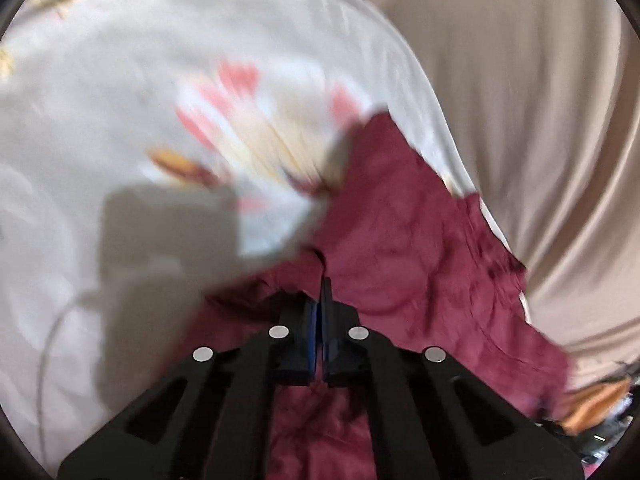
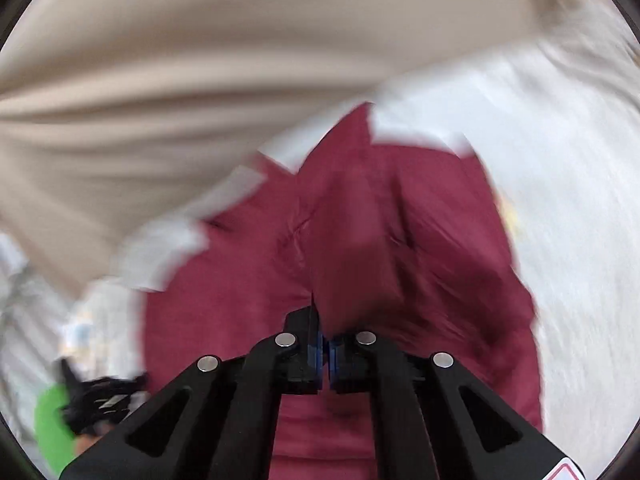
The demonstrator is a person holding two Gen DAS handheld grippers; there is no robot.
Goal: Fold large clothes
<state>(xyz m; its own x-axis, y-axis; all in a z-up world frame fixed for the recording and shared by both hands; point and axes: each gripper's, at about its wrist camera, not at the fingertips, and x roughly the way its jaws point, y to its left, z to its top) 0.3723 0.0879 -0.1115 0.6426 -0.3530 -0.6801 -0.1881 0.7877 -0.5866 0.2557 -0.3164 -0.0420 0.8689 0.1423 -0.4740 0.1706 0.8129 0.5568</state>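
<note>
A large maroon garment (image 1: 420,248) lies crumpled on a white bedsheet with a pink and yellow flower print (image 1: 248,128). My left gripper (image 1: 320,296) is shut on a fold of the maroon cloth at its near edge. In the right wrist view the same maroon garment (image 2: 360,220) bunches up toward the camera, and my right gripper (image 2: 322,328) is shut on a raised ridge of it. Both views are blurred by motion. The garment's far edges lie on the sheet (image 2: 560,160).
A beige draped cloth (image 1: 540,120) hangs beyond the bed edge, also filling the top of the right wrist view (image 2: 200,60). An orange item (image 1: 596,404) lies at the lower right. A green object (image 2: 52,424) and a black thing (image 2: 100,400) sit at the lower left.
</note>
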